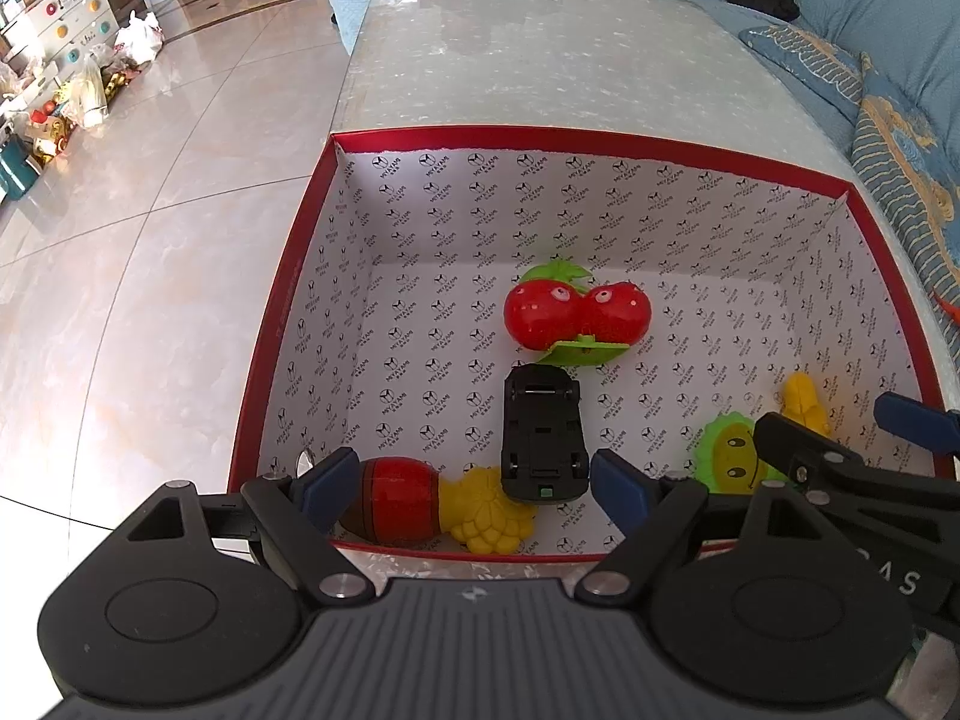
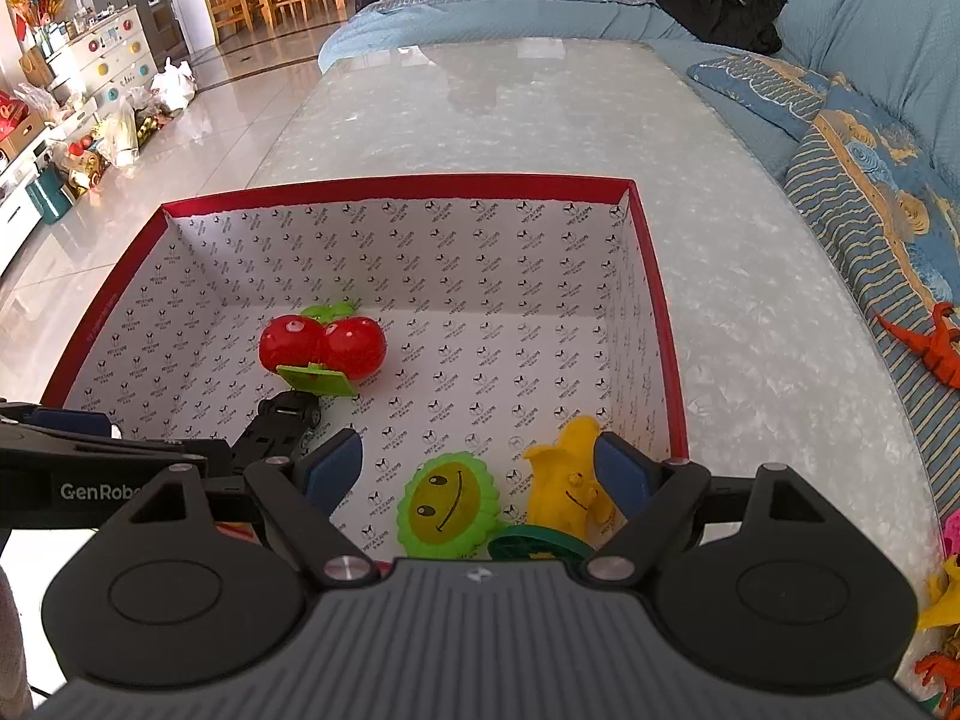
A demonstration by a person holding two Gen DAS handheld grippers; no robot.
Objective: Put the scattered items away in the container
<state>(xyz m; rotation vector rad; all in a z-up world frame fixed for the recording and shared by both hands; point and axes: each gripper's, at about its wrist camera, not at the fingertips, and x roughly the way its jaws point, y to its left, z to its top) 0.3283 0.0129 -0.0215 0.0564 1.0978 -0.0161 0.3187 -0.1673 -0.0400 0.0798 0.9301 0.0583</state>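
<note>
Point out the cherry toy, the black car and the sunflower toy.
cherry toy (image 1: pixel 576 309), left wrist view, on the join of the two red balls.
black car (image 1: pixel 542 432), left wrist view, on the middle of its underside.
sunflower toy (image 2: pixel 447 504), right wrist view, on its smiling yellow face.

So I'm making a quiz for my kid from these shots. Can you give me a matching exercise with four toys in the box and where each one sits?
Toys:
1. cherry toy
2. black car
3. sunflower toy
4. red and yellow toy

Places:
A. near wall, left corner, between the left gripper's fingers
B. middle of the floor, upside down
C. beside the yellow figure, between the right gripper's fingers
D. farthest from the cameras

Pairs: 1-D, 2-B, 3-C, 4-A
</note>
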